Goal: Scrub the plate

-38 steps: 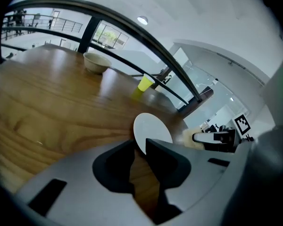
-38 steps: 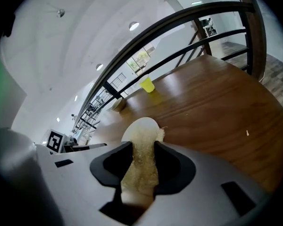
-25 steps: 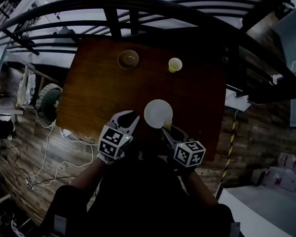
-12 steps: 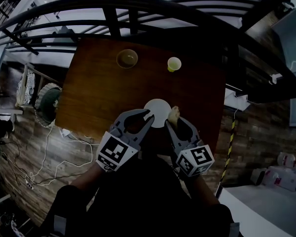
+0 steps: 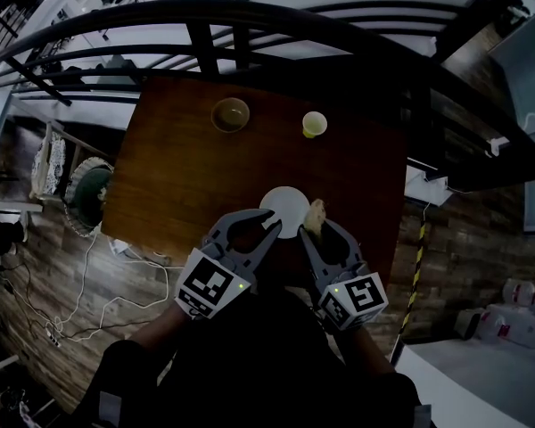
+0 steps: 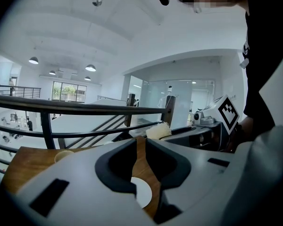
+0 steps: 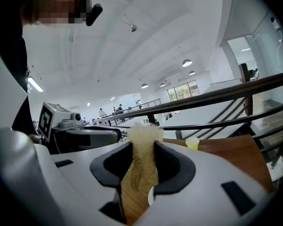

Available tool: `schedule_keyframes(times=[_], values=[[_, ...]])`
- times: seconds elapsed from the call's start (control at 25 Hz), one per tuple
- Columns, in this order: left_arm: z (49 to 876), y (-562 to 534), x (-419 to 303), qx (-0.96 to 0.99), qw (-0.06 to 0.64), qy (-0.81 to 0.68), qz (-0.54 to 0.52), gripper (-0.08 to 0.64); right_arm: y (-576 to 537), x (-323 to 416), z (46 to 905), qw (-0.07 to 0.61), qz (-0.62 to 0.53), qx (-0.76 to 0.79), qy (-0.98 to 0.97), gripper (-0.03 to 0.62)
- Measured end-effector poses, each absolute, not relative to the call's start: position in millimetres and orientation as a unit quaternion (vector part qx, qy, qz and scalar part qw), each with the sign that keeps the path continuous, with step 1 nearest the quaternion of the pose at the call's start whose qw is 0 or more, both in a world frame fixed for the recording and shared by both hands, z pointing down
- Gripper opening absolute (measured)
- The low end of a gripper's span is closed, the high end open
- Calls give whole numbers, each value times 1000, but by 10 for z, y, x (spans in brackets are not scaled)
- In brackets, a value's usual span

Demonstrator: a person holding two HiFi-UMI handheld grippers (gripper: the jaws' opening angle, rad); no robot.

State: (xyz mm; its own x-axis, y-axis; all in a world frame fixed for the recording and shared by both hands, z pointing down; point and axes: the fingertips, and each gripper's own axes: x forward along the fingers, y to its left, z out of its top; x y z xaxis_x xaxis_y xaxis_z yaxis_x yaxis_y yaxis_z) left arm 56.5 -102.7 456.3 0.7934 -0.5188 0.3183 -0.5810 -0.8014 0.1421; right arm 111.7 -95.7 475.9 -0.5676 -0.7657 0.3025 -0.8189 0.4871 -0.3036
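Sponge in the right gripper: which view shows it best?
Right gripper view: the sponge stands clamped in the jaws of the right gripper, texture clear. Head view shows only a small pale lump beside the plate. Left gripper view catches just its top past the jaws.

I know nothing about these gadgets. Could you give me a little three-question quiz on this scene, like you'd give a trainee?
1. Multiple choice: what is clamped in the right gripper?
A. a spoon
B. a sponge
C. a bottle

2. True or false: the white plate lies at the far side of the table, beyond the bowl.

3. Fill in: to the right of the bowl in the head view stands a small yellow ____.

Key
1. B. The sponge sits between its jaws.
2. False. The plate lies near the table's near edge, just ahead of both grippers, and the bowl is farther away.
3. cup
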Motion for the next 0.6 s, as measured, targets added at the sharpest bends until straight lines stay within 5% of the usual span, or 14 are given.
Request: schedule_keyframes(times=[0.6], values=[[4625, -974, 558, 938, 132, -290, 140, 67, -931, 1084, 4750, 61, 214, 456, -862, 149]])
